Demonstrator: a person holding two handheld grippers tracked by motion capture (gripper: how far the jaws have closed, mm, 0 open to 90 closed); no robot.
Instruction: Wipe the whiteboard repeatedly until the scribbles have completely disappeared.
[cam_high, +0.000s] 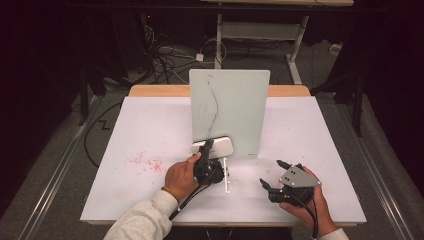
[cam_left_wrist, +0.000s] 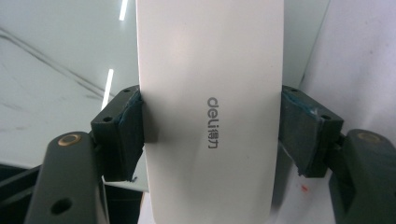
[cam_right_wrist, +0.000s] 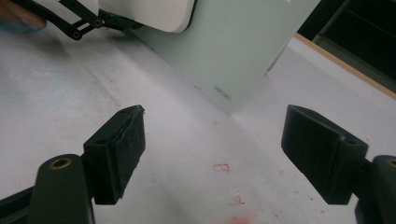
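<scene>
White plastic whiteboard eraser (cam_high: 216, 146), brand lettering on its back, lies at the foot of the glass board, roughly 12 o'clock from the left hand (cam_high: 181, 178) and near bench centre

Item 1. Eraser (cam_left_wrist: 210, 116): in the left gripper view it runs upright between the two pads, both flanks pressed by the foam faces. Left gripper (cam_high: 206, 159) jaws clenched on it across its narrow width

Item 2. Glass board (cam_high: 229, 112): pale, frosted, propped upright at 12 o'clock on the bench (cam_high: 320, 150). One long thin dark pen stroke (cam_high: 214, 107) runs down its left half to about where the eraser sits; fainter scribbles show beside it

Item 3. Right gripper (cam_high: 272, 175): at 5 o'clock from the board, held low over the bench; jaws released and spread wide, nothing between them. Its own view (cam_right_wrist: 212, 154) looks across bare white sheet toward the board's lower corner (cam_right_wrist: 224, 95)

Item 4. Small metal rail (cam_high: 226, 175) lying on the bench just right of the left hand; purpose cannot be told

Item 5. Red specks (cam_high: 145, 162) scattered at 9 o'clock from the left hand; more red marks (cam_right_wrist: 222, 167) in front of the right jaws

Step in hand, as judged: eraser gripped and brought to the base of the board, wiping of the dark stroke about to start or just started

Next move calls for: felt face kept flat against the glass, travel upward toward 12 o'clock along the stroke, light pressure so the propped board does not tip back; the free right gripper could steady the board's edge
</scene>
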